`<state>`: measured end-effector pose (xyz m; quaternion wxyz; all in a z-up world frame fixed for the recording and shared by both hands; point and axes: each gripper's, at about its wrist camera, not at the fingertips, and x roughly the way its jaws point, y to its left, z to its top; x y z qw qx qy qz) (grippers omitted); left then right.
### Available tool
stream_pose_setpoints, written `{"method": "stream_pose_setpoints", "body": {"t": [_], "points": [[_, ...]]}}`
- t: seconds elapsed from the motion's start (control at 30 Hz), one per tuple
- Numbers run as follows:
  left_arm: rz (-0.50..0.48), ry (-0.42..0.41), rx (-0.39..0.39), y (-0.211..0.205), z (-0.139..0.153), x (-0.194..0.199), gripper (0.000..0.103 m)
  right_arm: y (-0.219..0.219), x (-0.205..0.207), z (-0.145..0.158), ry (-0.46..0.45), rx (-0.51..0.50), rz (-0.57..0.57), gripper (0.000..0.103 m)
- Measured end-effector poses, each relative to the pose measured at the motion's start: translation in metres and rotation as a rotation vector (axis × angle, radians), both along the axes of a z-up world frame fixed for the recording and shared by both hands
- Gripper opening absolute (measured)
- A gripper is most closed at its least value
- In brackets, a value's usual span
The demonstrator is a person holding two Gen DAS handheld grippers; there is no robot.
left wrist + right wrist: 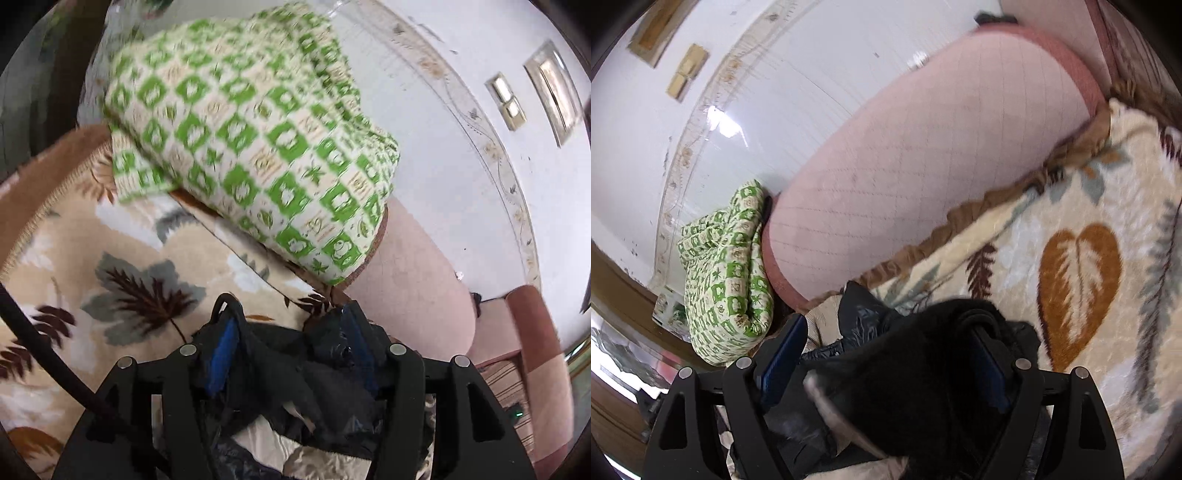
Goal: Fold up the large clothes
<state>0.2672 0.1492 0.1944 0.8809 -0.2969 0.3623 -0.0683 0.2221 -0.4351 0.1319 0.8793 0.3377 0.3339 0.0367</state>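
Note:
A black shiny garment with a pale lining fills the space between the blue-padded fingers of my left gripper, which is shut on it above the leaf-patterned blanket. In the right wrist view the same black garment is bunched between the fingers of my right gripper, which is shut on it. A fuzzy black part drapes over the right finger. Both grippers hold the garment low over the bed.
A green-and-white checked folded quilt lies ahead of the left gripper and shows at the left in the right wrist view. A pink padded headboard stands against the white wall. The floral blanket spreads to the right.

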Motion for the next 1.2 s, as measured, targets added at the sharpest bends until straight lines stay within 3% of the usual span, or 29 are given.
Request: {"method": "stream_pose_setpoints", "body": {"t": [0.2,0.33,0.4,0.43,0.47,0.57,0.7,0.8,1.2], "points": [[0.022,-0.063,0.208,-0.014,0.037,-0.052,0.057,0.011,-0.033,0.039,-0.051,-0.057,0.017,0.088],[0.049,-0.074,0.376,-0.026,0.038,-0.113,0.064,0.063,-0.077,0.050,-0.062,-0.149,0.185,0.088],[0.053,-0.068,0.421,-0.031,0.028,-0.142,0.064,0.095,-0.097,0.045,-0.056,-0.185,0.284,0.086],[0.055,-0.066,0.445,-0.033,0.018,-0.161,0.064,0.111,-0.105,0.041,-0.047,-0.214,0.327,0.076],[0.055,-0.064,0.460,-0.036,0.010,-0.171,0.064,0.128,-0.109,0.036,-0.032,-0.242,0.367,0.058],[0.052,-0.048,0.501,-0.043,-0.021,-0.199,0.064,0.171,-0.108,0.012,0.030,-0.292,0.446,0.027],[0.039,-0.022,0.588,-0.053,-0.055,-0.200,0.064,0.211,-0.081,-0.013,0.080,-0.346,0.450,0.025],[0.018,-0.012,0.652,-0.060,-0.065,-0.191,0.064,0.228,-0.057,-0.022,0.098,-0.380,0.409,0.027],[-0.007,0.010,0.643,-0.060,-0.090,-0.181,0.064,0.227,0.024,-0.036,0.164,-0.380,0.279,0.027]]}}
